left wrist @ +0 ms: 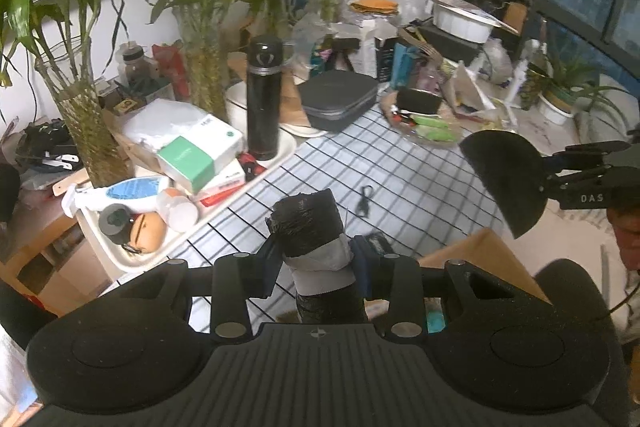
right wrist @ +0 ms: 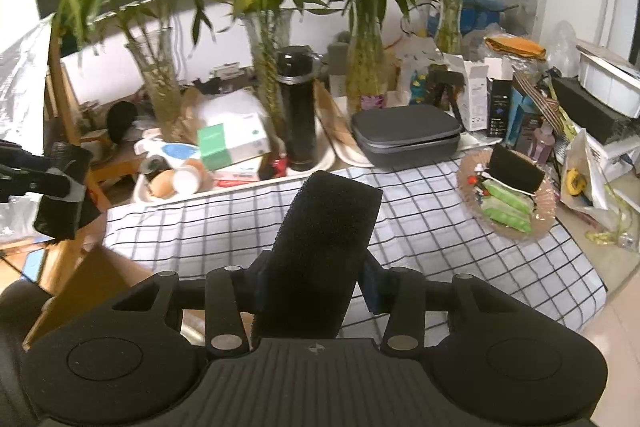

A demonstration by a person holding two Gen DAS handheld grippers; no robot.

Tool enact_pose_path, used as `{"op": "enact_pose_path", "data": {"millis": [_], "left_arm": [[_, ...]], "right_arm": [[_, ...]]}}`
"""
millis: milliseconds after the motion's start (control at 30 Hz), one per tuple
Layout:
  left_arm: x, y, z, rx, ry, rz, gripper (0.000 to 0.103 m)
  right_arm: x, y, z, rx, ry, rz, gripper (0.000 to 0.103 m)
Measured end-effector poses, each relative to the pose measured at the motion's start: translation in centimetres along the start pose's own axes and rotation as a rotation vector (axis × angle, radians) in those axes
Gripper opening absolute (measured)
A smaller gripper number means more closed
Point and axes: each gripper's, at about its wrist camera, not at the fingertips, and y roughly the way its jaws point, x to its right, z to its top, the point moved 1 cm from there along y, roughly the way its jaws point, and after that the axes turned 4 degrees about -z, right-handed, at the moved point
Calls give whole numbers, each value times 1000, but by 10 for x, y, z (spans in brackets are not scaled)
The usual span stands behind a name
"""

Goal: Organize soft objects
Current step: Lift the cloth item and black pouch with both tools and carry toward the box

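Two soft pieces are aloft over the checked counter (right wrist: pixel 440 227): the left gripper (left wrist: pixel 316 267) has its jaws clamped on a tape-wrapped black roll (left wrist: pixel 308 227) at lower centre, the right gripper (right wrist: pixel 312 283) pinches a light, squashy black foam slab (right wrist: pixel 320 239) near its base.

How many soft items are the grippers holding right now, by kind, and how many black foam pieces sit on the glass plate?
Black rolled bundle with a grey band, in the left gripper: 1
Black foam piece, in the right gripper: 1
Black foam block on the glass plate: 1
Total: 3
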Motion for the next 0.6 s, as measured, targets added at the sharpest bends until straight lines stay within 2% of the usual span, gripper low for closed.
{"op": "enact_pose_path", "data": {"millis": [300, 600], "left_arm": [[23, -8, -15, -26, 7, -32, 36], [36, -7, -30, -57, 0, -44, 36]], "right_arm": [[-22, -31, -22, 1, -7, 51, 48], [-38, -44, -41, -12, -2, 102, 48]]}}
